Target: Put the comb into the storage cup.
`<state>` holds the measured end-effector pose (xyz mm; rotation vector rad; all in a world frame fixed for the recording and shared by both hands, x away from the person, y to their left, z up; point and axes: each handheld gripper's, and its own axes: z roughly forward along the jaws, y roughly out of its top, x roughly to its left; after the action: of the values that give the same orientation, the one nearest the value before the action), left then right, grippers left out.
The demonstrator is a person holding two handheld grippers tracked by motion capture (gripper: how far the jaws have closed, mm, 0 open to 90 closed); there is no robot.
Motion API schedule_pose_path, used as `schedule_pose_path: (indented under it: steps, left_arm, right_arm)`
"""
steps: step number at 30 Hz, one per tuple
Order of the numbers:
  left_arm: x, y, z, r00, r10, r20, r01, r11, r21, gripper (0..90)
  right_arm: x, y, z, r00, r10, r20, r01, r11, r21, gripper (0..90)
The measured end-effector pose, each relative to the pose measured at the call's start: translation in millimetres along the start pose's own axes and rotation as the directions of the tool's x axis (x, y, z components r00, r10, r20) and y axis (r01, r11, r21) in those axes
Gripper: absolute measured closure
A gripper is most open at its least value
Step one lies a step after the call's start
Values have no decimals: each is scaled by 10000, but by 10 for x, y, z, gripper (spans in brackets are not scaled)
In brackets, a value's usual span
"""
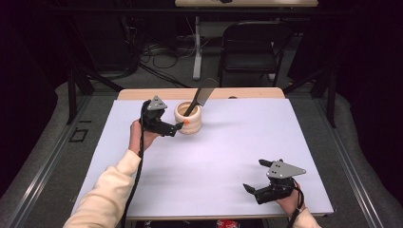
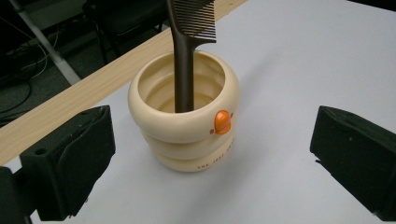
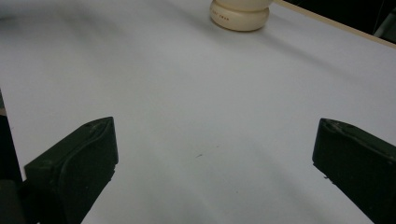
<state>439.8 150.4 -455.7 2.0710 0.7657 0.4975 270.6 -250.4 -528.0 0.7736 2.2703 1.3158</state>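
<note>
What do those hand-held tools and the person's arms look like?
Each gripper, left and right, is black with two blocky, foam-padded jaws, a grey three-cornered plate with small holes on top, and a black cable trailing back. The left forearm wears a cream sleeve.

Cream sleeve (image 1: 108, 190), blk grippers w/ grey plates, blk cables
</note>
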Motion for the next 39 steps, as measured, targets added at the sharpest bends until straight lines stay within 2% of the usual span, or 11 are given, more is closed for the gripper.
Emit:
schedule_pose_path:
  steps: [27,39]
  left_arm:
    - [-175,-239,-349,9999,-9,-169,8,9999,-103,0]
    - [-270,-371,-487,9994,143,-306,-149,9997,-198,0]
  right_arm:
    - [3,1,-3,10000,-12,20,12,10000,2,0]
    - [4,1,-4,10000,23,6,-23,10000,-20,0]
